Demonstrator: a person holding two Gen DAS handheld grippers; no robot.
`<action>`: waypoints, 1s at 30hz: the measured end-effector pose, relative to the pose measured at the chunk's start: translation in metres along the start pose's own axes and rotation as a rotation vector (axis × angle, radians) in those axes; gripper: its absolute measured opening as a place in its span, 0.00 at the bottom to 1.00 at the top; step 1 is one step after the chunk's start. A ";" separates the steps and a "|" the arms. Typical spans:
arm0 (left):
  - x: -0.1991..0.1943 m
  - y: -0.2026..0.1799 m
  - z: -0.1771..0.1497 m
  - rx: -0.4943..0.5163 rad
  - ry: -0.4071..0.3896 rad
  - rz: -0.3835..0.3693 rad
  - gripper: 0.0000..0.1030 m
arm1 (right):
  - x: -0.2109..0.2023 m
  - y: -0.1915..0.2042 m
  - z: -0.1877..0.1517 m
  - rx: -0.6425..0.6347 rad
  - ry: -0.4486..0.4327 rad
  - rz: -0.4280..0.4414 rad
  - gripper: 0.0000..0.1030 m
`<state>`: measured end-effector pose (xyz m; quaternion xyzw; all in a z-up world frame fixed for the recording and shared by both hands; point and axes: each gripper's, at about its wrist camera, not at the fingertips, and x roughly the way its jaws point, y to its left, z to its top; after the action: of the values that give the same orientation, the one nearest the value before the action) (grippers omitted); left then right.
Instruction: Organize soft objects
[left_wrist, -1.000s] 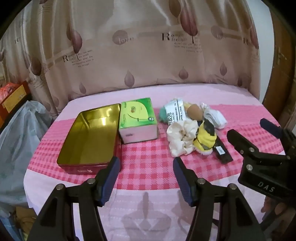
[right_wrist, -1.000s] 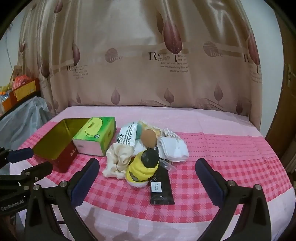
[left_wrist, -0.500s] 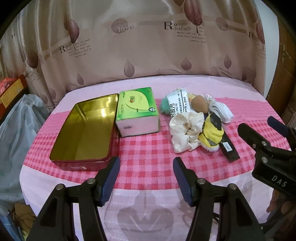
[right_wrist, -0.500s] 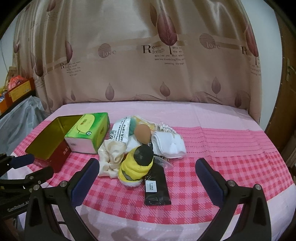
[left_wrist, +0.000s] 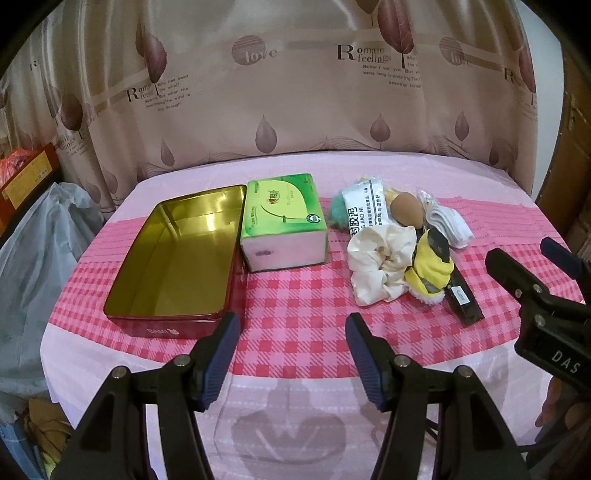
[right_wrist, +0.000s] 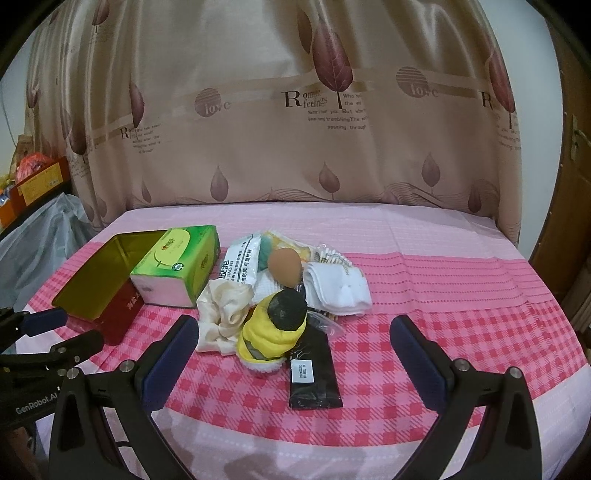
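An open red tin (left_wrist: 177, 254) (right_wrist: 94, 282) with a gold inside lies at the table's left, nothing in it. A green tissue pack (left_wrist: 282, 227) (right_wrist: 177, 271) stands beside it. To the right is a heap: cream scrunchie (left_wrist: 380, 266) (right_wrist: 223, 314), yellow-and-black plush (left_wrist: 430, 267) (right_wrist: 275, 332), brown sponge egg (left_wrist: 406, 212) (right_wrist: 284, 266), white socks (left_wrist: 448, 223) (right_wrist: 338, 290), white packet (left_wrist: 364, 210) (right_wrist: 240, 267), black packet (left_wrist: 463, 299) (right_wrist: 314, 373). My left gripper (left_wrist: 291, 356) is open near the front edge. My right gripper (right_wrist: 295, 360) is open wide in front of the heap.
A pink checked cloth (left_wrist: 295, 295) covers the table, with a leaf-print curtain (left_wrist: 295, 92) close behind. A grey plastic bag (left_wrist: 33, 251) and an orange box (left_wrist: 26, 173) sit off the left edge. A wooden door (right_wrist: 576, 177) stands at the right.
Both cameras have risen and drawn back a little, so the tin and the heap sit lower and nearer the frame's middle. Nothing on the table has moved; both grippers stay open.
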<state>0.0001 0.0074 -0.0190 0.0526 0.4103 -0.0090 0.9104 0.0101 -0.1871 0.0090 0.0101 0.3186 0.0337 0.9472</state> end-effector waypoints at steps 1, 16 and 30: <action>0.000 0.000 0.000 0.000 0.000 -0.001 0.59 | 0.000 0.000 0.000 -0.002 0.000 0.001 1.00; 0.003 0.001 -0.002 -0.002 0.017 0.002 0.59 | -0.001 0.003 -0.004 -0.008 0.007 0.005 1.00; 0.006 0.003 -0.002 -0.010 0.028 0.004 0.59 | 0.001 0.007 -0.004 -0.030 0.017 0.014 1.00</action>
<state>0.0026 0.0105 -0.0245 0.0489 0.4228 -0.0043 0.9049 0.0077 -0.1801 0.0057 -0.0024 0.3260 0.0451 0.9443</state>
